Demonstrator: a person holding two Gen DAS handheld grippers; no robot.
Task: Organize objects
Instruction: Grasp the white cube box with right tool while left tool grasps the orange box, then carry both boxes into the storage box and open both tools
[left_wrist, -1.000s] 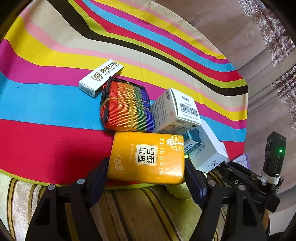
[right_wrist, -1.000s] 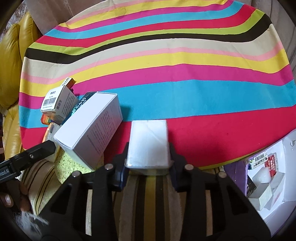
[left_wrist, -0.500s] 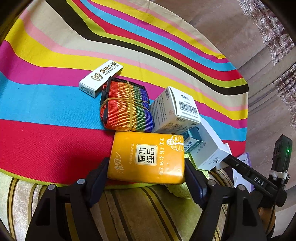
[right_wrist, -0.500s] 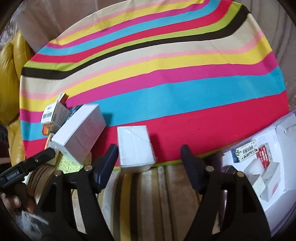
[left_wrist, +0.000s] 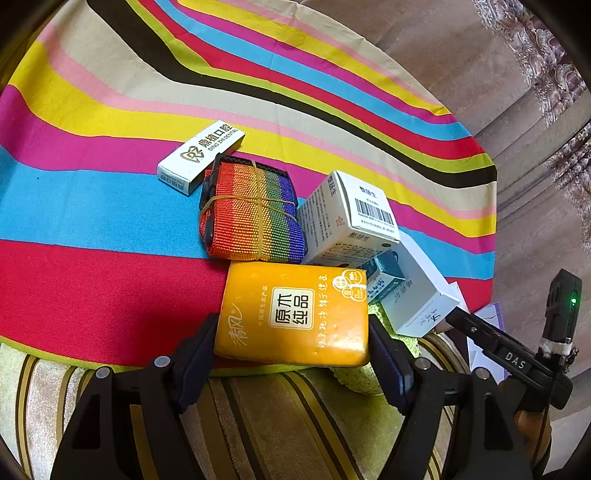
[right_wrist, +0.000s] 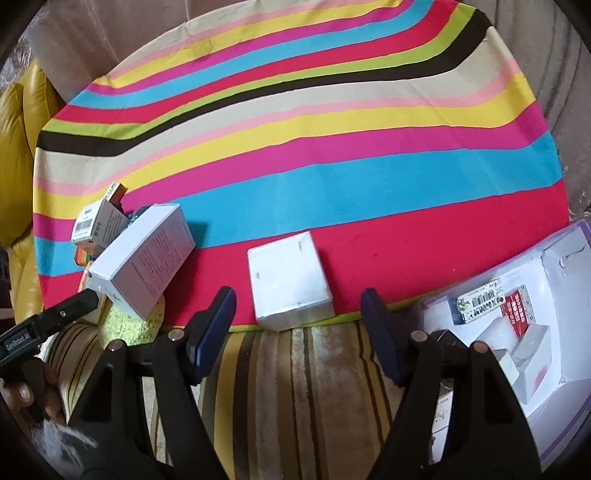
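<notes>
striped cloth (left_wrist: 92, 229) fills the left wrist view, where the left gripper (left_wrist: 291, 343) clamps the orange tissue pack (left_wrist: 293, 314), likely mid-sort. from the right wrist, the right gripper (right_wrist: 299, 325) gapes wide, the white box (right_wrist: 290, 280) resting just ahead between its fingers; next it probably needs another item.

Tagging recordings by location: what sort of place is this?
Probably a home living room: a striped cloth spread over a striped plush seat, a yellow leather cushion beside it, and an embroidered curtain behind.
</notes>
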